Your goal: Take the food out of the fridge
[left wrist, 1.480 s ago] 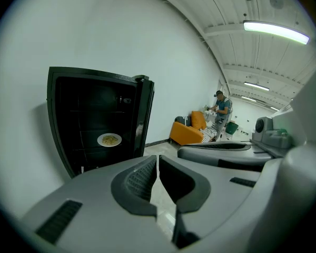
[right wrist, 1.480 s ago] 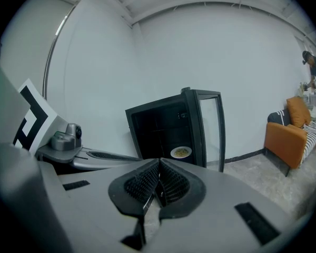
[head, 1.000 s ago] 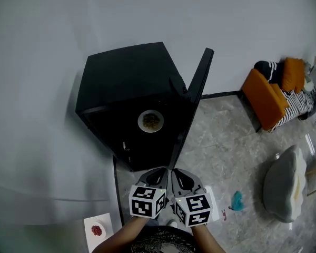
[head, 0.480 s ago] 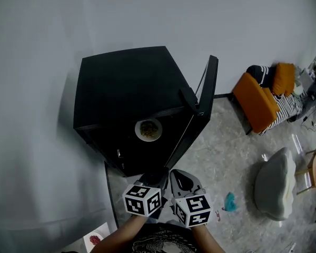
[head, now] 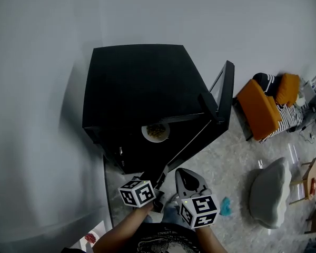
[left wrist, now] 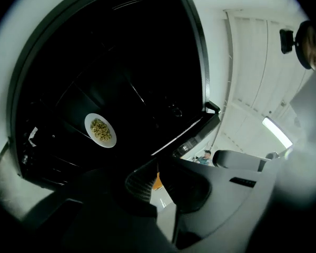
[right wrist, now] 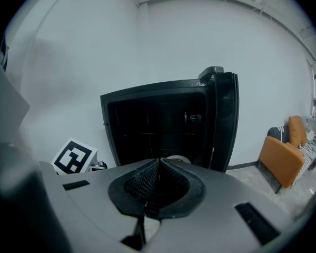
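The black fridge (head: 142,88) stands open against the white wall, its door (head: 224,96) swung out to the right. Inside, on a shelf, a white plate of yellowish food (head: 156,132) lies near the front; it also shows in the left gripper view, plate (left wrist: 100,130). My left gripper (head: 159,175) is shut and empty, rolled to one side, just short of the fridge's lower front. My right gripper (head: 185,174) is beside it, also shut and empty. In the right gripper view the shut jaws hide most of the plate (right wrist: 177,158).
An orange chair (head: 260,107) with a striped cushion stands at the right wall. A grey beanbag (head: 268,191) and a teal scrap (head: 225,206) lie on the stone floor. A white sheet with something red (head: 92,237) lies at the lower left.
My left gripper has rolled and slid a little left and down. The right gripper has shifted slightly. Both stay shut; the plate has not moved on its shelf.
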